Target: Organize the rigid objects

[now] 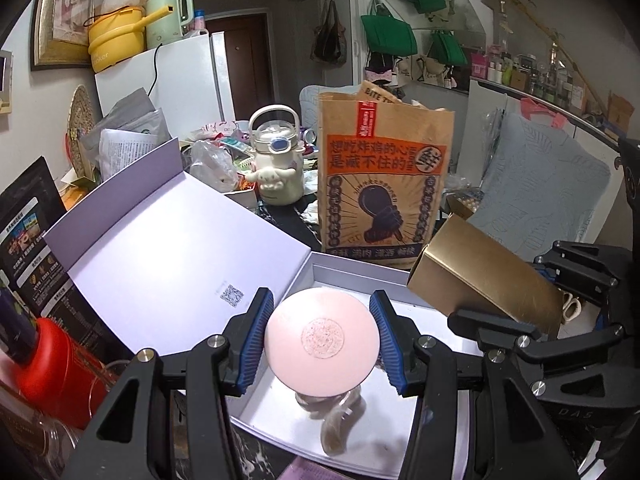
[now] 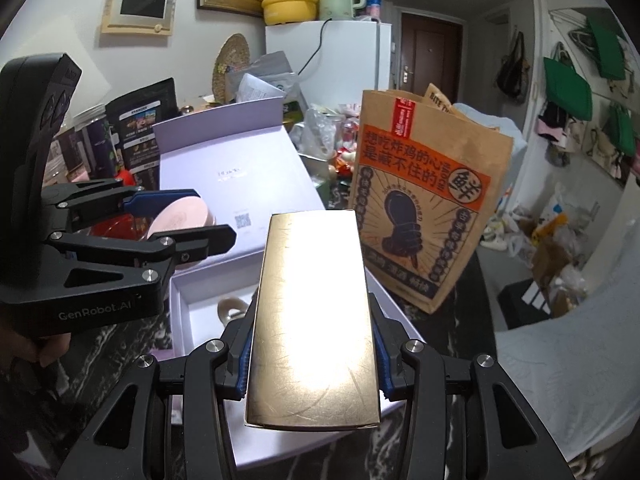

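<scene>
Two grippers in play here, one thing in each. The left gripper (image 1: 321, 346) has its blue pads (image 1: 253, 340) squeezed onto the round pink lid (image 1: 321, 344) of a clear jar (image 1: 340, 412), held up over the open white box (image 1: 348, 274). You can see the same jar from the side in the right wrist view, pink lid (image 2: 182, 216) pinched between the left gripper (image 2: 176, 216) fingers. The right gripper (image 2: 312, 364) is clamped on one gold box (image 2: 314, 316), pads tight against its long sides, hovering over that same white box (image 2: 180, 300). From the left camera the gold box (image 1: 486, 276) sits tilted, off to the right of the jar.

One white box, with its pale lavender lid (image 1: 168, 240) flipped open and leaning back; a small QR code is printed inside. One roundish beige thing (image 2: 230, 306) lies on the box floor, can't tell what it is.

Behind it: one brown paper bag (image 1: 386, 184) with orange print, standing upright just past the box, and one cream-coloured character bottle (image 1: 276, 160) with a handle. One red tin (image 1: 60, 364) at the left edge.

Surface is dark marble-looking with white veins (image 2: 120, 340), pretty cluttered. Room-wise: one white fridge (image 1: 176, 84) with one yellow pot (image 1: 116, 38) and one pale green kettle (image 1: 166, 18) on top, a dark door (image 2: 430, 48), and green tote bags (image 1: 390, 34) hung on the wall, at least three.
</scene>
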`<state>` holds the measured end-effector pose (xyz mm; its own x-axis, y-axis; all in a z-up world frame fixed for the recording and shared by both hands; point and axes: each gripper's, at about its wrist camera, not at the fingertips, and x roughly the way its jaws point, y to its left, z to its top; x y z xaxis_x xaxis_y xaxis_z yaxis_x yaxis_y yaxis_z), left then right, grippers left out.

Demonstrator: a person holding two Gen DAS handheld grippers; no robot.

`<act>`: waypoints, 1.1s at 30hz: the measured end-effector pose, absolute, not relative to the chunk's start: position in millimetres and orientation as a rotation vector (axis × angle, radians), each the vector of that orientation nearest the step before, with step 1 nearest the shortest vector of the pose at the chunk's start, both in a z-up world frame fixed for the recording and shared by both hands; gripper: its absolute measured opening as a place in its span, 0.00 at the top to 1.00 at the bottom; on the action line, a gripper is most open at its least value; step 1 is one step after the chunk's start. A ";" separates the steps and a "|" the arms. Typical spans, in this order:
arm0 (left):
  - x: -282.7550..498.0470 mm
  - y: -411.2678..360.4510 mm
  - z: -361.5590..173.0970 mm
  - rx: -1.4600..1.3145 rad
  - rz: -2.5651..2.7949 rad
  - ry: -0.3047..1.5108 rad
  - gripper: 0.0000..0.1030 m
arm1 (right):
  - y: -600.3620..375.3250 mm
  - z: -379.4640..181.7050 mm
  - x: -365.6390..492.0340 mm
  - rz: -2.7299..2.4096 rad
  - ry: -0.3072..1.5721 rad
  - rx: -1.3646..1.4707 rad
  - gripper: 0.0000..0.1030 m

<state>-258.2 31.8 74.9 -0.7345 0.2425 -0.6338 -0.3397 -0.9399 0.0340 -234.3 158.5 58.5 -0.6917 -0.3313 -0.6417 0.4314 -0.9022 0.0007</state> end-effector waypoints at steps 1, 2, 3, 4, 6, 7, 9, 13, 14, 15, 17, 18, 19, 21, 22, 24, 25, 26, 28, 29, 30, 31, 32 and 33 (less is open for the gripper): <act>-261.4 30.8 73.7 -0.949 2.658 0.207 0.52 | 157.5 57.4 -237.4 -2.549 0.212 0.930 0.56; -264.5 30.4 72.2 -0.956 2.658 0.205 0.52 | 157.2 56.1 -240.1 -2.548 0.212 0.934 0.56; -267.5 30.2 70.3 -0.964 2.658 0.205 0.52 | 156.7 54.6 -243.3 -2.545 0.211 0.937 0.56; -270.8 30.6 67.8 -0.975 2.658 0.206 0.52 | 156.3 53.2 -245.9 -2.543 0.213 0.939 0.56; -275.4 31.4 64.3 -0.988 2.659 0.207 0.52 | 156.4 50.9 -251.3 -2.548 0.216 0.945 0.56; -277.4 32.4 62.3 -0.997 2.660 0.209 0.52 | 156.2 49.1 -254.9 -2.548 0.219 0.948 0.56; -280.8 34.1 57.8 -1.009 2.659 0.211 0.52 | 156.9 46.7 -259.7 -2.544 0.214 0.958 0.56; -290.5 36.3 49.4 -1.036 2.651 0.215 0.52 | 157.1 38.8 -269.1 -2.547 0.215 0.975 0.56; -293.0 36.9 46.0 -1.045 2.651 0.218 0.52 | 156.9 36.8 -271.3 -2.544 0.208 0.981 0.56; -294.7 37.7 43.3 -1.052 2.650 0.222 0.52 | 157.3 35.0 -272.9 -2.540 0.202 0.983 0.56; -299.2 38.8 38.1 -1.067 2.643 0.223 0.52 | 157.5 28.8 -276.6 -2.537 0.200 0.995 0.56; -300.9 39.5 36.1 -1.074 2.638 0.222 0.52 | 157.8 25.1 -279.3 -2.539 0.201 1.005 0.56; -302.9 39.9 34.3 -1.081 2.632 0.215 0.52 | 158.2 23.0 -281.0 -2.538 0.199 1.013 0.56; -307.0 40.2 30.6 -1.101 2.627 0.198 0.52 | 160.4 18.0 -286.2 -2.533 0.182 1.030 0.56; -309.5 40.1 28.5 -1.112 2.625 0.189 0.52 | 161.8 16.0 -288.4 -2.535 0.176 1.037 0.56; -312.9 40.7 24.6 -1.130 2.618 0.176 0.52 | 163.8 12.1 -291.7 -2.550 0.189 1.042 0.56; -314.9 41.0 22.3 -1.141 2.611 0.166 0.52 | 164.5 10.6 -292.7 -2.553 0.192 1.044 0.56; -316.4 40.7 20.1 -1.149 2.605 0.160 0.52 | 165.5 8.8 -294.4 -2.554 0.190 1.049 0.56; -319.3 41.2 15.3 -1.166 2.594 0.149 0.52 | 166.6 4.2 -297.9 -2.543 0.181 1.065 0.56; -320.7 41.8 12.4 -1.174 2.587 0.145 0.52 | 166.6 1.7 -299.3 -2.536 0.182 1.073 0.56; -321.8 42.3 10.3 -1.179 2.583 0.141 0.52 | 166.0 -0.8 -300.1 -2.530 0.187 1.080 0.56; -323.0 42.8 8.0 -1.183 2.581 0.136 0.52 | 165.3 -3.5 -300.8 -2.524 0.198 1.089 0.56; -324.6 43.3 5.2 -1.190 2.581 0.135 0.52 | 164.6 -5.8 -300.8 -2.520 0.204 1.094 0.56; -326.3 44.0 2.0 -1.202 2.583 0.137 0.52 | 164.5 -8.5 -301.6 -2.518 0.208 1.102 0.56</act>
